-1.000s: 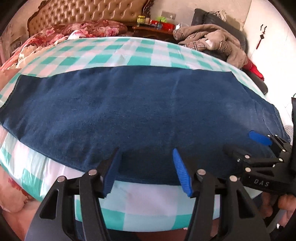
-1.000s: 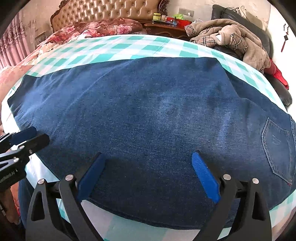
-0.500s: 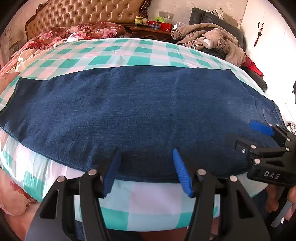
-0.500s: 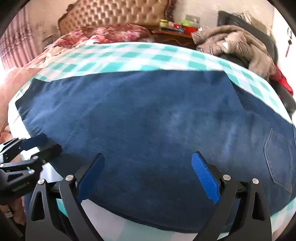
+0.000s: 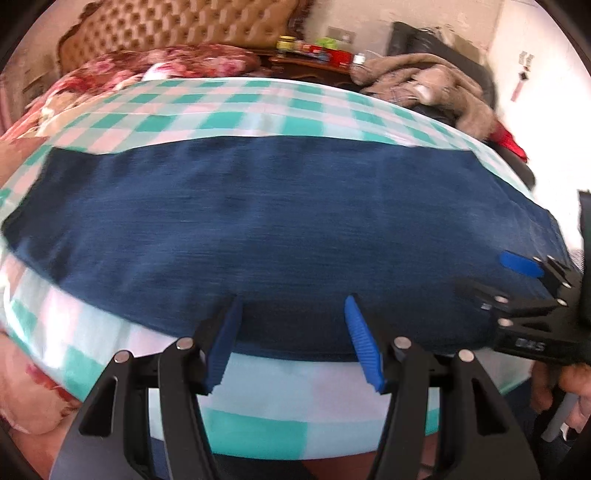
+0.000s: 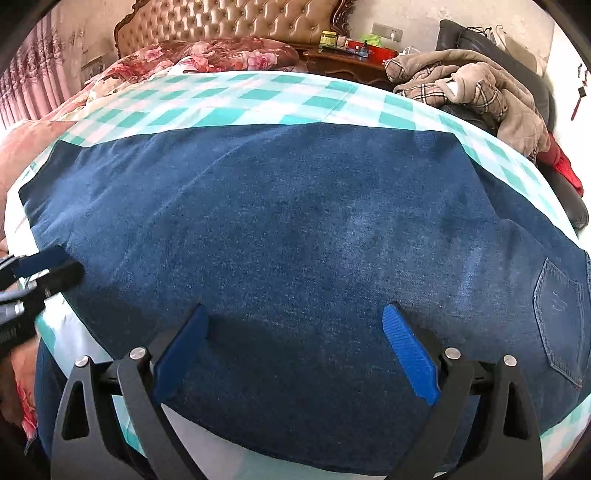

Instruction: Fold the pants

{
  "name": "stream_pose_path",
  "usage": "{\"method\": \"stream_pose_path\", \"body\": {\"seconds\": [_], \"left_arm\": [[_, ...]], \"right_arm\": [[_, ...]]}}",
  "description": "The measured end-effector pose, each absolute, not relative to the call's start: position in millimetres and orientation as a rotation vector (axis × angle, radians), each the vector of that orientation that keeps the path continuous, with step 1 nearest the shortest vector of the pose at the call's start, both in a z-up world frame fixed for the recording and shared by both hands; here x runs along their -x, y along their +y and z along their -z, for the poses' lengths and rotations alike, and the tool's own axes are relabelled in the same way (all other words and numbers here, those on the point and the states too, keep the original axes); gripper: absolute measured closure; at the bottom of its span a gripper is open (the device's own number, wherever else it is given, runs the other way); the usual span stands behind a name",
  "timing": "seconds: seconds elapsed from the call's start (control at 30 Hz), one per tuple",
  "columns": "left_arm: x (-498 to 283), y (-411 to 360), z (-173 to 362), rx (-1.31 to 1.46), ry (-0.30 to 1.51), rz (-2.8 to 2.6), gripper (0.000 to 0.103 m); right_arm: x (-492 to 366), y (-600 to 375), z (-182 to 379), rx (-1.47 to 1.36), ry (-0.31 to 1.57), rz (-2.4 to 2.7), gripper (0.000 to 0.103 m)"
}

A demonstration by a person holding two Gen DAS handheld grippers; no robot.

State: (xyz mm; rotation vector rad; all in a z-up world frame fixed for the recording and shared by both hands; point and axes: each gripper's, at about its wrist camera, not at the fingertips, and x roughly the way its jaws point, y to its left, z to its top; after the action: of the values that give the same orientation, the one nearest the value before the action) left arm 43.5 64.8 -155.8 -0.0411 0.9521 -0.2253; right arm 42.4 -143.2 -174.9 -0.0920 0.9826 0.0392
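Observation:
Dark blue jeans point(image 5: 258, 229) lie flat across the checked bed, folded lengthwise, legs to the left and waist with a back pocket point(image 6: 561, 314) to the right. My left gripper point(image 5: 291, 314) is open and empty, fingertips just above the jeans' near edge. My right gripper point(image 6: 295, 321) is open wide and empty, hovering over the jeans near the seat. The right gripper also shows in the left wrist view point(image 5: 517, 280) at the right; the left gripper shows in the right wrist view point(image 6: 48, 266) at the left.
A green-and-white checked sheet point(image 5: 229, 110) covers the bed. A floral quilt point(image 6: 221, 55) and tufted headboard point(image 6: 229, 22) are at the back. A pile of clothes point(image 6: 476, 85) lies on a dark sofa at back right. A nightstand point(image 6: 347, 59) holds small items.
Both grippers have shifted slightly; the left view is blurred by motion and has tilted a little upward. Both stay open and the jeans have not moved.

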Motion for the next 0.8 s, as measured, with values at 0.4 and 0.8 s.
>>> {"method": "stream_pose_path", "body": {"seconds": [0.4,0.8], "left_arm": [[-52.3,154.2,154.4,0.109,0.943,0.154,0.043],[-55.1,286.9,134.0,0.244,0.889,-0.242,0.042]], "right_arm": [[-40.6,-144.2,174.2,0.090,0.995,-0.047,0.011],[-44.2,-141.4,165.3,0.099,0.985,-0.046,0.011]]}}
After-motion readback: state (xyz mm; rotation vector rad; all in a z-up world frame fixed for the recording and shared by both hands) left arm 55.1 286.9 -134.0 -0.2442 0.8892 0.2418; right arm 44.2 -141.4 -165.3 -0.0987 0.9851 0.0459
